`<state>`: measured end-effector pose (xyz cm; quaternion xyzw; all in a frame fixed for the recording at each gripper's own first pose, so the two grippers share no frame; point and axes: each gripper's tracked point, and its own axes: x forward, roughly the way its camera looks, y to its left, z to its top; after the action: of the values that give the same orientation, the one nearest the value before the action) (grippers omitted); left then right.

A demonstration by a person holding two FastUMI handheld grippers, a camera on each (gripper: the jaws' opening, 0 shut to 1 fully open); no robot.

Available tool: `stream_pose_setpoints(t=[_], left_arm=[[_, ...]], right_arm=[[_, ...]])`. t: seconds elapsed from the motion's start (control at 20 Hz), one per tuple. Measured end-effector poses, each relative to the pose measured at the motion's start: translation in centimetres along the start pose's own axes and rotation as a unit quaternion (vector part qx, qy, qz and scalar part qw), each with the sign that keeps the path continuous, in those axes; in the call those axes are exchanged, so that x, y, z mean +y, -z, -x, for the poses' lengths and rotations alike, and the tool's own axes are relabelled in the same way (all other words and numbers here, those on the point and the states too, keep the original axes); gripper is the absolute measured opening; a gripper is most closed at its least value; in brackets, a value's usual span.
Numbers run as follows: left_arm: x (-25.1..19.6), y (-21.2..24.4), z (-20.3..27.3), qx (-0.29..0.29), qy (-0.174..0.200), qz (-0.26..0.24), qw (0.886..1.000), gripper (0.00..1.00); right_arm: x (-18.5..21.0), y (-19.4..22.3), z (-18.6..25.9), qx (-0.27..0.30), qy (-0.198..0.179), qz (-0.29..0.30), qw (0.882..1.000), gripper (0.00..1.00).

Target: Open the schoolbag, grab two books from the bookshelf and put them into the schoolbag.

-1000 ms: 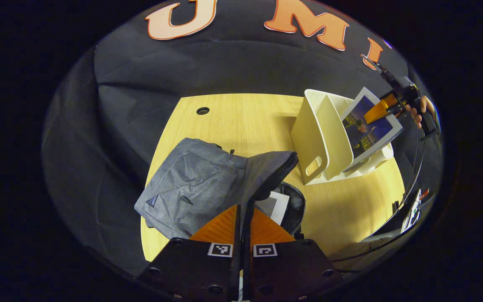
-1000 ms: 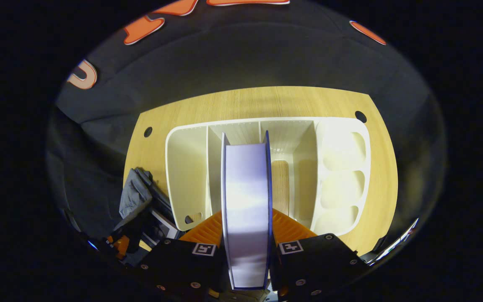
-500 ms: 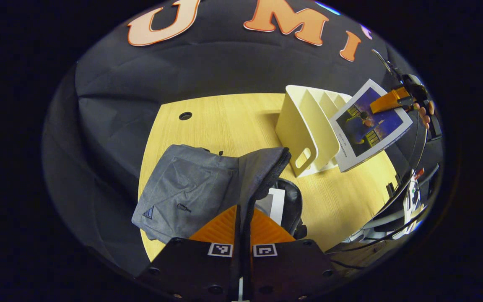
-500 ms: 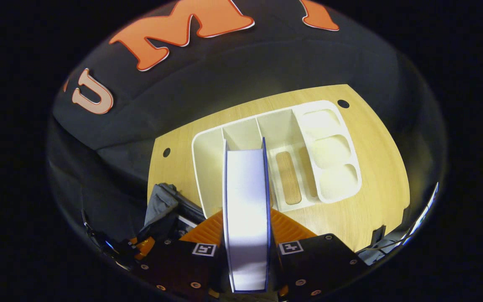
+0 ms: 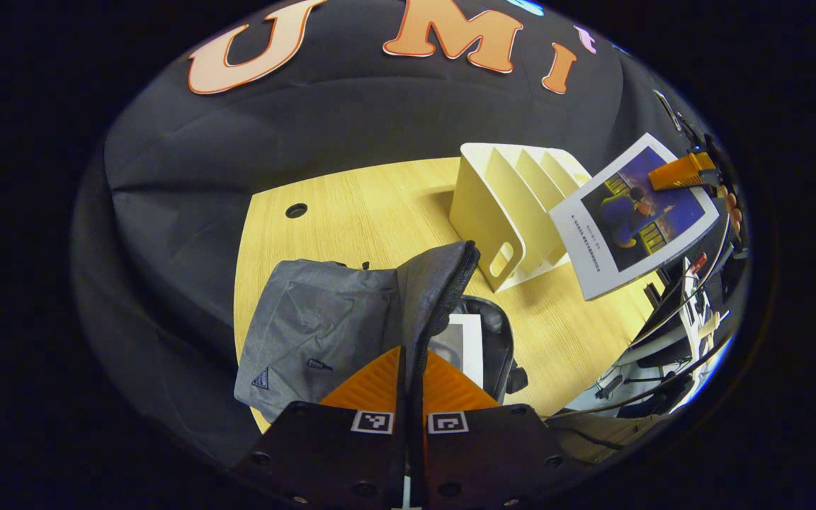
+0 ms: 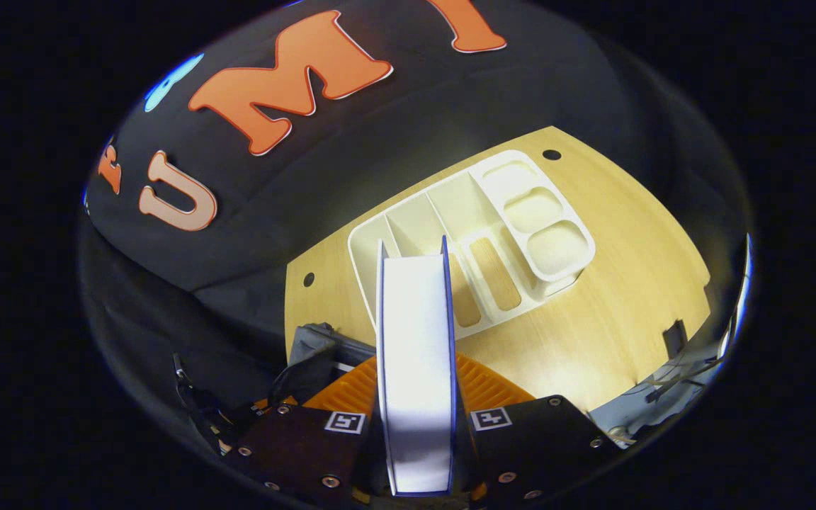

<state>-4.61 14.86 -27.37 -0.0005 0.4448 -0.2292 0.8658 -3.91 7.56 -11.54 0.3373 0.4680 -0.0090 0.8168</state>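
The grey schoolbag (image 5: 323,326) lies on the wooden table (image 5: 351,212) with its zipped mouth held open. My left gripper (image 5: 414,355) is shut on the edge of the bag's flap (image 5: 436,283). A white book (image 5: 466,341) sits inside the dark opening. The white bookshelf (image 5: 503,205) stands behind the bag, its slots bare. To its right, my right gripper (image 5: 684,172) holds a blue-covered book (image 5: 635,212) in the air, clear of the shelf. In the right gripper view that book (image 6: 415,312) stands edge-on between the fingers of the gripper (image 6: 415,368), above the bookshelf (image 6: 472,234) and the schoolbag (image 6: 312,343).
The table has a cable hole (image 5: 296,210) at the back left and another (image 6: 552,154) behind the shelf. Past the table's right edge are cables and equipment (image 5: 691,312). Black cloth wall surrounds the back.
My right gripper has lifted the blue book up out of the bookshelf and drawn it away from the shelf. My left gripper stays shut on the bag's flap.
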Motion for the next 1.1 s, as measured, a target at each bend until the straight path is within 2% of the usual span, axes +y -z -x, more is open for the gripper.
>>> stream_pose_setpoints(t=[0.35,0.75,1.1], left_arm=[[1.0,0.0,1.2,-0.011,0.005,-0.013,1.0,0.04],[1.6,0.1,1.6,-0.014,0.007,-0.024,1.0,0.04],[1.5,-0.1,2.2,-0.018,0.004,-0.036,0.999,0.04]], right_arm=[[-0.6,4.2,0.2,-0.023,-0.011,-0.056,0.998,0.4],[4.8,10.5,-2.6,0.001,-0.118,-0.13,0.984,0.39],[8.7,14.7,-6.7,0.017,-0.178,-0.126,0.976,0.39]])
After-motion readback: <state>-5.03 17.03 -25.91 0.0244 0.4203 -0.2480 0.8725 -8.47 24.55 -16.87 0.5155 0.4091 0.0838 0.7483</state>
